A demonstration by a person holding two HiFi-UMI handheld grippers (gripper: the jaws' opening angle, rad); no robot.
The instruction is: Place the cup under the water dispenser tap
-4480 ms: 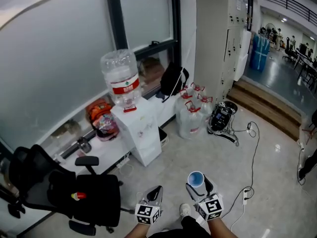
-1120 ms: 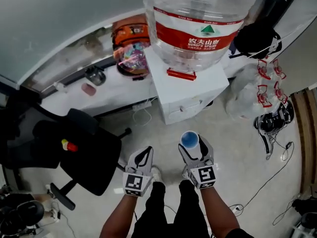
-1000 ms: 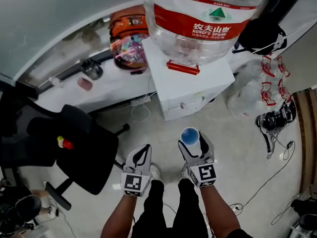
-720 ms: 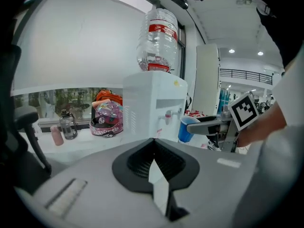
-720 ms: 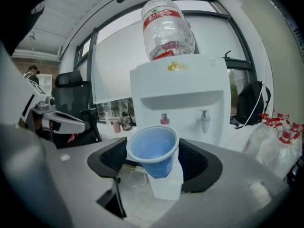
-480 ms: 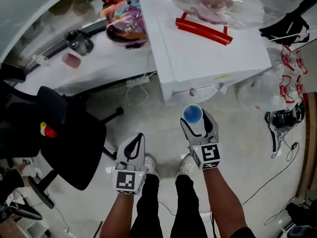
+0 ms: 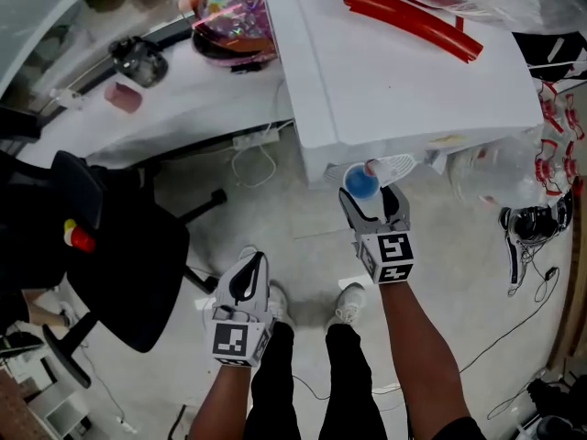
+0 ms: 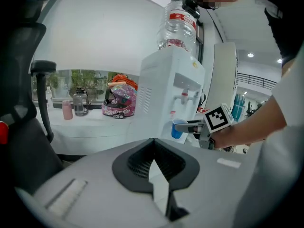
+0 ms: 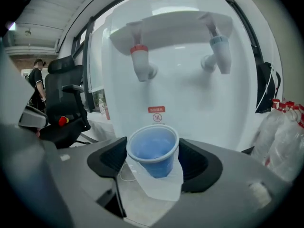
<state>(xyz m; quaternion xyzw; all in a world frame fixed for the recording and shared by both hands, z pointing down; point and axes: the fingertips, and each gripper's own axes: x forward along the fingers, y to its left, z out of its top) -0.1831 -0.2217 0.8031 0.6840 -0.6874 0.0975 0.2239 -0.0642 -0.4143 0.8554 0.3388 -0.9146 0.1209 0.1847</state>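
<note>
We find the right hand-held gripper (image 7: 371,200) closed on a blue cup (image 7: 360,181), its jaws pressing the cup's two sides. The cup stands upright, mouth to the top, and its inside shows only blue. It is held clear of the floor, just in front of the white water dispenser (image 7: 413,81) and below the level of its two taps. In the right gripper view the red tap (image 9: 141,61) hangs above and slightly left of the cup, and the blue tap (image 9: 218,51) is well to its right. We cannot tell whether the cup sits directly under either spout. The left hand-held gripper (image 7: 246,273) is nearer and to the left, jaws together with nothing between them. A black office chair (image 7: 119,255) stands at the left, and a water bottle (image 8: 178,25) sits atop the dispenser
</note>
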